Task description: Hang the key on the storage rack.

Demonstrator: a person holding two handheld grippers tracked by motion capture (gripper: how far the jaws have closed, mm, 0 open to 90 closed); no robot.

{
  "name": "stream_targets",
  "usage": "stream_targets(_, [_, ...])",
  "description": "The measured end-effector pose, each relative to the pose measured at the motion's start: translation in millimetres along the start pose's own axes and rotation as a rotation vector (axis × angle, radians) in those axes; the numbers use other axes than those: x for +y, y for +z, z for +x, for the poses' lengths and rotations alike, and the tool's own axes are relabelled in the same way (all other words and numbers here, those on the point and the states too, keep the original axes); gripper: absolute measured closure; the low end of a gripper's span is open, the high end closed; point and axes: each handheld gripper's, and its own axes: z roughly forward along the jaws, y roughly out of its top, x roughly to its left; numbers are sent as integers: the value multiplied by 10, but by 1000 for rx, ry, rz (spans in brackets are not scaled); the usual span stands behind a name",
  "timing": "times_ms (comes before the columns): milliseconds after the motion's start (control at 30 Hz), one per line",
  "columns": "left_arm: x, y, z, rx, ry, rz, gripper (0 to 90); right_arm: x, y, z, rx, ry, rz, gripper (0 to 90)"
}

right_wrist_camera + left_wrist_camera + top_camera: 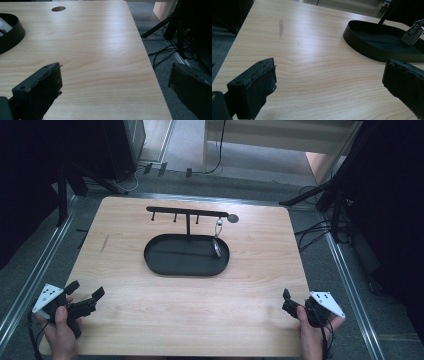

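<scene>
You're looking down from above; both gripper views are skimming low over the table point(150, 320), sharing the black tray point(362, 47).

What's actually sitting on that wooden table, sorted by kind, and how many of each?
Black oval tray with hook stand: 1
Key fob hanging from the stand: 1
Handheld grippers, left and right: 2
Total: 4

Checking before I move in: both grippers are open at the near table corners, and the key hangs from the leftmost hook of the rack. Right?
Not quite. The key hangs from the rightmost hook of the rack, as the high view shows. Left gripper and right gripper are open.
</scene>
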Motion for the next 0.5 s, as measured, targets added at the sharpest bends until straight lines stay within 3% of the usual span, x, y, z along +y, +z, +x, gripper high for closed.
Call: stream_targets(500, [-1,-2,-3,2,3,1,0,-205,-119,-288,-44,38,8,0])
